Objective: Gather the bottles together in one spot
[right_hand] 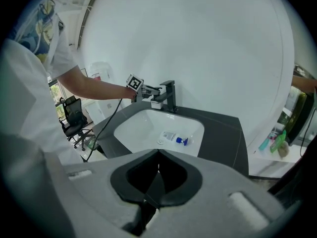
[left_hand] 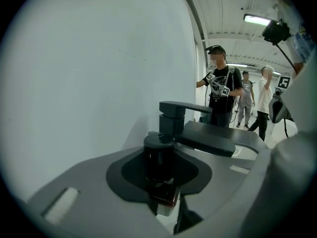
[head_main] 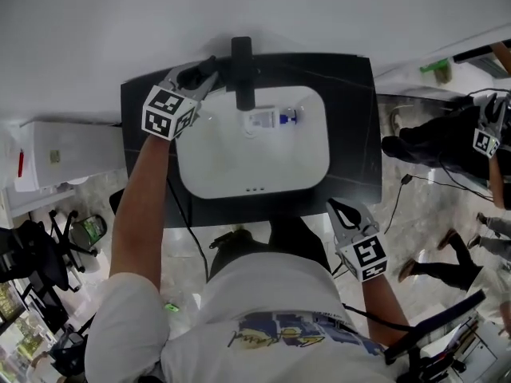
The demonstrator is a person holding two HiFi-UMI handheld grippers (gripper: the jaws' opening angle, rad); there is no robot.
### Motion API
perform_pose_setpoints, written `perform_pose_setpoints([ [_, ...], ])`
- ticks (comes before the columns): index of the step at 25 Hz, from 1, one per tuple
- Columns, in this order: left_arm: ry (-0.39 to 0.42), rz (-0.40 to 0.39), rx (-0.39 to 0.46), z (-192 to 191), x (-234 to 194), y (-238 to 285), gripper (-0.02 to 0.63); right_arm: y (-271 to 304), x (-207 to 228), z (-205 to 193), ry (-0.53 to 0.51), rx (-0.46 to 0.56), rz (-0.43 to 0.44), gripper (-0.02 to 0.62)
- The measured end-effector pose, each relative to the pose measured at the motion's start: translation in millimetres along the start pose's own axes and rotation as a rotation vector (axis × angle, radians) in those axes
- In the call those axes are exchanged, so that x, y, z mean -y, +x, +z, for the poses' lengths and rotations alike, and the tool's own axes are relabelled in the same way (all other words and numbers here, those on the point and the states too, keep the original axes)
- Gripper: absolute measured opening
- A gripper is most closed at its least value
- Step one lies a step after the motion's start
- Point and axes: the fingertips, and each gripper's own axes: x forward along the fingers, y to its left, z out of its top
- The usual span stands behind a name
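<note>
A dark bottle [left_hand: 159, 160] with a black cap stands upright between the jaws of my left gripper [left_hand: 163, 180], which is shut on it. In the head view that gripper [head_main: 198, 76] is over the back left corner of the black counter [head_main: 351, 158], just left of the black faucet [head_main: 242, 70]. A white bottle with a blue cap [head_main: 270, 119] lies on its side in the white sink [head_main: 200, 166], near the drain; the right gripper view shows this bottle [right_hand: 174, 138] too. My right gripper [head_main: 342, 211] hovers at the counter's front right edge, shut and empty, its jaws [right_hand: 158, 155] meeting.
A white box [head_main: 56, 154] hangs on the wall left of the counter. Green bottles [right_hand: 277, 143] stand on a shelf to the right. People [left_hand: 220, 90] stand on the floor to the right, one [head_main: 447, 138] close to the counter. A black chair [right_hand: 74, 115] is at the left.
</note>
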Motion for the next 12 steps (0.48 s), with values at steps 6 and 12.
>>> perform_pose_setpoints([
  [6, 0.005, -0.055, 0.034, 1.8, -7.9, 12.4, 0.106, -2.0, 4.6, -7.0, 0.012, -0.010, -0.015, 0.002],
  [12, -0.005, -0.070, 0.063, 4.9, -19.4, 18.2, 0.107, -0.4, 5.0, -11.2, 0.010, -0.029, -0.006, 0.002],
])
